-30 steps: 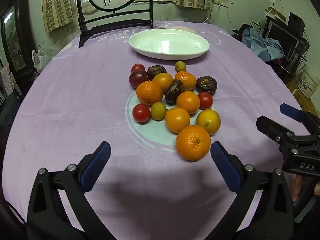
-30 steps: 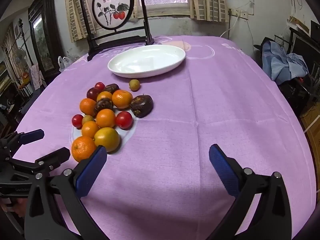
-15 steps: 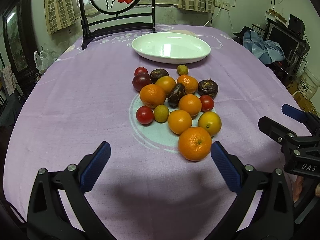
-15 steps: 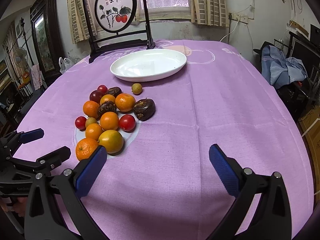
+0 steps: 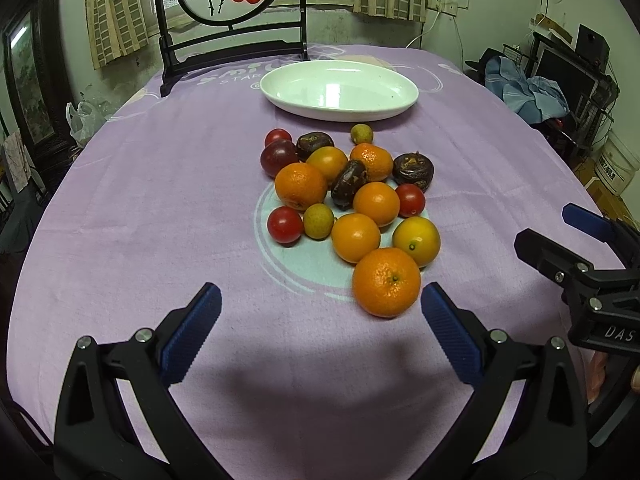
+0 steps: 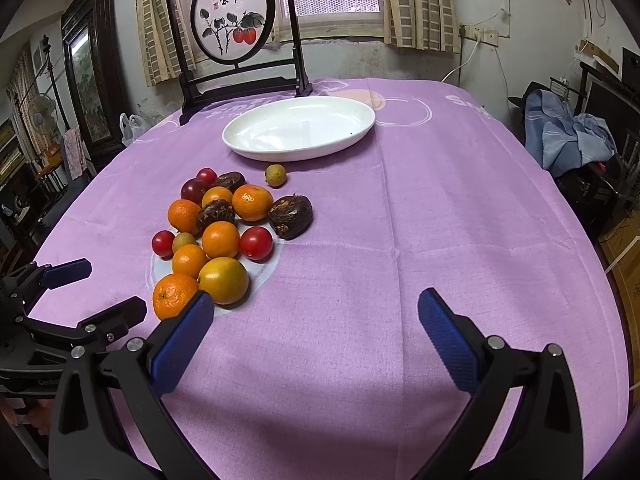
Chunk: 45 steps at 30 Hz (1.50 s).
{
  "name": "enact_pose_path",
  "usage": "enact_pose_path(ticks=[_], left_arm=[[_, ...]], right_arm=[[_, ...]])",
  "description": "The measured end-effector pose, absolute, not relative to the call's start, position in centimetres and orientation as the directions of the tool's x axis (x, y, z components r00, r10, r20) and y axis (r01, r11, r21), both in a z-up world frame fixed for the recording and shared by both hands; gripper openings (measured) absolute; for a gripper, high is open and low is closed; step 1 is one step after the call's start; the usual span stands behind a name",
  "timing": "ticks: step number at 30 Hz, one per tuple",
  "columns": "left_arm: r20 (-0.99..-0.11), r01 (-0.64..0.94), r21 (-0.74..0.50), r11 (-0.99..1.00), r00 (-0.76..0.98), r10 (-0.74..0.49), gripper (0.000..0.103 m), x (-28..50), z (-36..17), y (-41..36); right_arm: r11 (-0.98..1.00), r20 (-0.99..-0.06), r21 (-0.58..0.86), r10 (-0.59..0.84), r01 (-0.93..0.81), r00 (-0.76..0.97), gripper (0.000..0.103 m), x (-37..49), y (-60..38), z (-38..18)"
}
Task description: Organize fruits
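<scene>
While a purple tablecloth (image 5: 160,208) covers the whole round table, a dark-framed screen painted with persimmons (image 6: 234,20) stands at its far edge. Just in front of the screen sits a white oval dish (image 5: 339,89) with nothing in it. The left gripper (image 5: 320,328) hovers low over the near cloth with its jaws spread wide and nothing between them; the right gripper (image 6: 316,332) does likewise beside it, also wide and unloaded. Between the dish and the grippers lies the fruit pile (image 5: 348,208), resting on the cloth in one loose cluster. Its nearest piece is a large mandarin (image 5: 386,281), close to the left gripper's right pad. Behind it sit smaller oranges, dark wrinkled fruits, red cherry tomatoes, and a little green-yellow fruit (image 5: 361,133) apart from the cluster, near the dish.
</scene>
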<state>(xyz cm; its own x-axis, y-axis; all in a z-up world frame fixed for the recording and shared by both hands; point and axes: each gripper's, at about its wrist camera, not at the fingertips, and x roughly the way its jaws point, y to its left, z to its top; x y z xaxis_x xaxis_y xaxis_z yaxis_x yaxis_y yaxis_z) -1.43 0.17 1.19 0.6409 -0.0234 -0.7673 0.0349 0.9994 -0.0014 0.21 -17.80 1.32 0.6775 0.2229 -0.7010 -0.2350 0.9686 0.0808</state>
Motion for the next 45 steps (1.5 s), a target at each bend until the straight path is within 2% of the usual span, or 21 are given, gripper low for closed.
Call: enact_pose_path(ticks=[45], left_arm=[[-0.784, 0.058, 0.011, 0.998, 0.620, -0.027, 0.101, -1.1, 0.6, -0.9]], right_arm=[[0.968, -0.707, 0.095, 0.229, -0.232, 0.669, 0.102, 0.3, -18.7, 0.8]])
